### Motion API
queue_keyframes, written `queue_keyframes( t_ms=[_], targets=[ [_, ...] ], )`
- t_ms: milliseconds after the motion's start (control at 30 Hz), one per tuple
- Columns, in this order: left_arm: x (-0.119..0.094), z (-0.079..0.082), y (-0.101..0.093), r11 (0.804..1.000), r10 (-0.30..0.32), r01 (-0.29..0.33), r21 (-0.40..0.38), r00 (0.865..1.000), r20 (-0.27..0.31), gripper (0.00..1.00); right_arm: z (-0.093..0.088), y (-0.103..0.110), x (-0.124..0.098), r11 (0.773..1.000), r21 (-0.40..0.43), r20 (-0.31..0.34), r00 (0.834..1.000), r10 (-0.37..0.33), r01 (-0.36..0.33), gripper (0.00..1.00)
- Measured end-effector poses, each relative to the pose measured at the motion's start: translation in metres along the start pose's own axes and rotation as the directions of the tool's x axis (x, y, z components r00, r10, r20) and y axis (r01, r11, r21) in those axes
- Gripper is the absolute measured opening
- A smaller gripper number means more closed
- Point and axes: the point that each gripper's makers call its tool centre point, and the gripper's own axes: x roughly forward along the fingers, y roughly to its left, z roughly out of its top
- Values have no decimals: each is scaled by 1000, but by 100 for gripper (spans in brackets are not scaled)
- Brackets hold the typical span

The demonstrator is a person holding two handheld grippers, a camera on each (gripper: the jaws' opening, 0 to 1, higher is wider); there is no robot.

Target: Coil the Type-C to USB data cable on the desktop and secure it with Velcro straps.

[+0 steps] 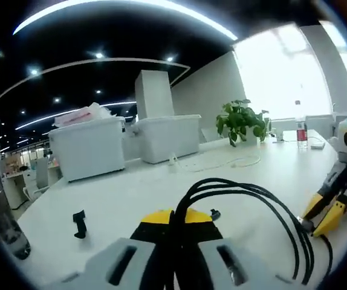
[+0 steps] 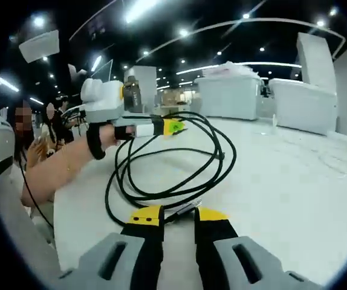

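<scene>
In the left gripper view, the left claw (image 1: 175,219) stands narrow at 6 o'clock, its yellow-tipped jaws clamped on the gathered strands of the thin black data cable (image 1: 264,199), whose loops arc out toward 3 o'clock above the white counter (image 1: 131,187). The right claw (image 1: 322,222) enters at 4 o'clock, gripping the cable near its far bend. A small black Velcro strap (image 1: 80,224) stands on the counter at 8 o'clock, apart from both claws; white plastic storage bins (image 1: 89,146) sit at 10 o'clock. In the right gripper view, the right claw (image 2: 173,216) is narrow at 6 o'clock and pinches a cable end, probably a connector. The loose coil spreads toward 12 o'clock, where the left claw (image 2: 175,125) holds its top. Judged step: coiling is nearly complete, strapping not yet begun. The next move calls for tucking the pinched end into the bundle, keeping one claw clamped, and fetching the strap.
</scene>
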Motion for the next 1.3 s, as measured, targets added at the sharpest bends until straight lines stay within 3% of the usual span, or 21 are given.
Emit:
queue_keyframes(
  t_ms=[67, 200, 367, 467, 633, 667, 700, 767, 833, 900, 1000, 1033, 1100, 1167, 1200, 1267, 1300],
  targets=[
    [-1, 0, 0, 1000, 7, -7, 3, 1000, 3, 5, 3, 5, -3, 999, 44, 18, 999, 29, -30, 15],
    [-1, 3, -1, 1000, 3, -3, 1, 1000, 14, 5, 2, 2, -5, 999, 36, 20, 999, 25, -25, 13],
    [2, 5, 5, 1000, -21, 20, 19, 1000, 22, 5, 19, -20, -12, 993, -104, 65, 997, -52, 59, 11],
    [1, 9, -6, 996, -81, 83, -45, 996, 47, 6, 33, -36, -16, 969, -217, 86, 991, -100, 117, 10],
    [1, 12, -21, 993, -115, 117, -34, 992, 58, 7, 67, -52, -9, 912, -378, 131, 985, -115, 157, 9],
    [1, 12, -24, 992, -120, 122, -29, 991, 54, 7, 73, -55, -6, 904, -391, 148, 982, -121, 170, 1],
    [1, 10, -28, 991, -129, 130, -18, 990, 49, 7, 82, -59, -3, 898, -393, 179, 975, -134, 196, 1],
    [2, 8, -31, 990, -138, 138, -9, 990, 39, 7, 85, -60, 5, 909, -380, 176, 978, -109, 170, 1],
    [3, 5, -30, 992, -122, 122, 26, 992, 20, 7, 80, -59, 16, 936, -328, 153, 985, -82, 129, 1],
    [3, 4, -28, 993, -101, 100, 62, 995, 11, 7, 78, -61, 21, 939, -317, 153, 984, -87, 133, 1],
    [1, 6, -28, 994, -97, 96, 60, 995, 16, 6, 79, -61, 25, 960, -251, 201, 977, -74, 124, 12],
    [1, 6, -29, 993, -100, 99, 57, 995, 19, 6, 81, -66, 26, 958, -257, 201, 976, -79, 130, 19],
    [1, 5, -30, 993, -99, 98, 60, 995, 15, 6, 92, -85, 29, 929, -326, 208, 972, -110, 175, 19],
    [1, 4, -31, 993, -97, 97, 70, 995, 8, 6, 106, -103, 34, 923, -336, 222, 968, -118, 190, 19],
    [0, 4, -31, 993, -98, 97, 72, 995, 9, 6, 113, -112, 40, 927, -336, 226, 970, -91, 165, 19],
    [0, 4, -30, 993, -100, 99, 70, 995, 11, 6, 122, -99, 55, 928, -372, 250, 960, 124, -23, 18],
    [-1, 4, -29, 992, -100, 99, 76, 995, 10, 6, 118, -97, 64, 941, -325, 223, 960, 172, -93, 18]
  ],
)
